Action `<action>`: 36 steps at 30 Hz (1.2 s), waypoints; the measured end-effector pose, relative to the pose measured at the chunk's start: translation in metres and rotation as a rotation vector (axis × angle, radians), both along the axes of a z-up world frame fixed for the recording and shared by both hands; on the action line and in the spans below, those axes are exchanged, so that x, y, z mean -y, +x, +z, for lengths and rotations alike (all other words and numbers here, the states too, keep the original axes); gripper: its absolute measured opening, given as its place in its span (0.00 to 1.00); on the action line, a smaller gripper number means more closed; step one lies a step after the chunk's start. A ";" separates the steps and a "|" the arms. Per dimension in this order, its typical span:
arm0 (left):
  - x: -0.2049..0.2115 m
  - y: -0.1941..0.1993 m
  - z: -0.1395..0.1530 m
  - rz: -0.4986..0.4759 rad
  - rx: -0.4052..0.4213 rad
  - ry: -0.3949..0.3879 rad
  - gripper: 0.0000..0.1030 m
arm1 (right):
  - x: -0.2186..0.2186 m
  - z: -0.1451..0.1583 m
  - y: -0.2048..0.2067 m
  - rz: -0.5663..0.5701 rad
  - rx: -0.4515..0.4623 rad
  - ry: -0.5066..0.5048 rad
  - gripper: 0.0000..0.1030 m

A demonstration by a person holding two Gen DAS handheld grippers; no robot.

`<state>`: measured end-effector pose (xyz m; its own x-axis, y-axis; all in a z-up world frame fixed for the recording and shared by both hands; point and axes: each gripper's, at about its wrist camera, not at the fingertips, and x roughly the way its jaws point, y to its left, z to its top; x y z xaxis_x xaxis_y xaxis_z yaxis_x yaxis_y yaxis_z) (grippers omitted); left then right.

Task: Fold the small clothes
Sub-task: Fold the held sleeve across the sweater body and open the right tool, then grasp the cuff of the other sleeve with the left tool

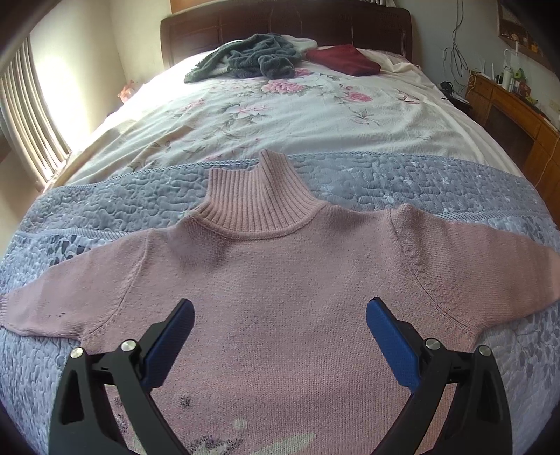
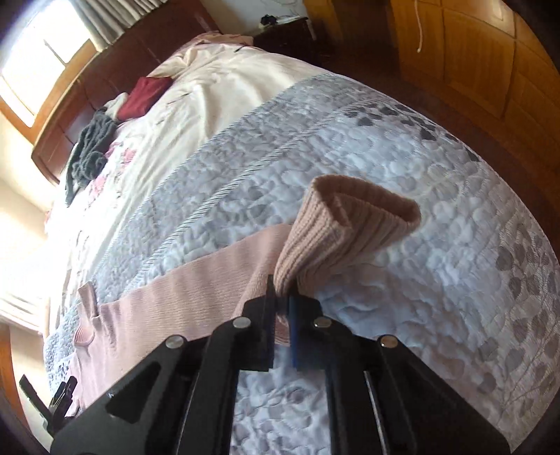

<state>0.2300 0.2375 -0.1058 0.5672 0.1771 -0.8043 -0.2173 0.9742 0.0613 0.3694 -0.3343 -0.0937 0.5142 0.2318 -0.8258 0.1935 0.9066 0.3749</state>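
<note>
Here the pink sweater [image 1: 280, 280] lies flat on the grey quilt [image 1: 420, 182], collar pointing to the headboard [image 1: 280, 24], sleeves stretched out to either side. The right gripper [image 2: 280, 315] is clamped on the right cuff [image 2: 350, 224], at the sweater's far right end, so the sleeve's long axis runs back toward the body. The left gripper [image 1: 280, 336], jaws spread wide, hovers over the chest, holding nothing. The right one looks placed to carry that sleeve inward.
</note>
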 end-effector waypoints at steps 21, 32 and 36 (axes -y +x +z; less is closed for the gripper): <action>-0.073 -0.034 -0.003 0.059 -0.020 -0.078 0.96 | -0.317 0.013 -0.038 0.574 0.043 0.079 0.05; -0.055 -0.023 -0.017 -0.024 -0.100 -0.264 0.96 | -0.367 -0.058 -0.056 0.664 -0.097 -0.025 0.22; -0.035 -0.012 -0.035 -0.057 -0.168 -0.335 0.95 | -0.347 -0.052 -0.074 0.663 -0.091 0.049 0.22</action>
